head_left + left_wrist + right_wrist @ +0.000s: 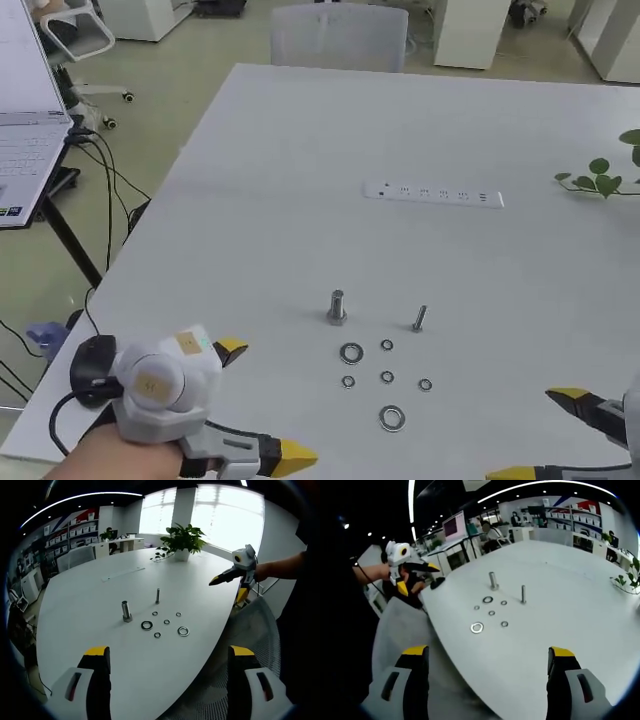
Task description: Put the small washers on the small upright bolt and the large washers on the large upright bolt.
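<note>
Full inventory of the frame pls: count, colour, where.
table: 1, white, under everything
large bolt: 1, grey, upright mid-table
small bolt: 1, grey, upright, right of large bolt
large washers: 2, silver, flat, nearer than bolts
small washers: 4, silver, flat, among large washers
power strip: 1, white, beyond bolts
plant: 1, green, right edge
laptop: 1, white, far left
chair: 1, grey, far end
left gripper: white, yellow tips, open, bottom left
right gripper: open, bottom right
</note>
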`<action>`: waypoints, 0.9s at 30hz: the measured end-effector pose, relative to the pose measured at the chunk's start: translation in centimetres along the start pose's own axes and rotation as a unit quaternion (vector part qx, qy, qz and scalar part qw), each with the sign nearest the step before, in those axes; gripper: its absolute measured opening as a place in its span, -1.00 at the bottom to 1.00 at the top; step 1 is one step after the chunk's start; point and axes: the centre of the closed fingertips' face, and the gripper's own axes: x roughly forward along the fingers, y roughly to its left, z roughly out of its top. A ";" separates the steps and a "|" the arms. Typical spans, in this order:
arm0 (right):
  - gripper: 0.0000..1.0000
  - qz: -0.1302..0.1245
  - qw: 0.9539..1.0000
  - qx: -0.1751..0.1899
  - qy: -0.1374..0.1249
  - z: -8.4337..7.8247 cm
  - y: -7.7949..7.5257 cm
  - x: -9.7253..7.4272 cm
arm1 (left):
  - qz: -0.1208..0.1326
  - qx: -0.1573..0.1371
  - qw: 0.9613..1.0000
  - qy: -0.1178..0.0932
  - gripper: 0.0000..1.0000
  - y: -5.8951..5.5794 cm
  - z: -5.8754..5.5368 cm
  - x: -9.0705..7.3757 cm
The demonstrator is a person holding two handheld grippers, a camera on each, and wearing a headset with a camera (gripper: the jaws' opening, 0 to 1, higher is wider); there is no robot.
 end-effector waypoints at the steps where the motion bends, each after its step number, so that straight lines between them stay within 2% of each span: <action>1: 1.00 0.000 1.000 0.003 0.002 0.2 -0.1 0.0 | 0.000 0.000 1.000 -0.001 0.95 0.0 0.1 0.0; 6: 0.99 0.005 1.000 0.006 0.002 0.6 0.4 0.1 | -0.004 0.003 1.000 0.005 0.95 -0.1 0.2 0.1; 8: 0.98 0.006 1.000 0.004 0.009 0.4 0.3 0.4 | -0.005 0.002 1.000 0.010 0.94 0.0 0.1 0.2; 12: 0.95 0.010 1.000 -0.004 0.027 0.1 0.2 0.7 | -0.005 0.004 1.000 0.007 0.93 0.1 0.2 0.4; 19: 0.93 0.015 0.999 -0.017 0.038 0.3 0.0 1.4 | -0.009 0.005 1.000 0.016 0.93 0.2 -0.3 1.0; 22: 0.92 0.018 0.999 -0.024 0.046 0.3 -0.1 1.7 | -0.011 0.001 1.000 0.014 0.93 0.3 -0.2 1.1; 24: 0.92 0.019 0.998 -0.032 0.052 0.3 -0.3 1.9 | -0.013 -0.002 1.000 0.004 0.94 0.4 0.2 1.1; 27: 0.92 0.028 0.997 -0.043 0.061 0.6 -0.5 2.3 | -0.010 -0.003 1.000 0.008 0.93 0.7 0.1 1.2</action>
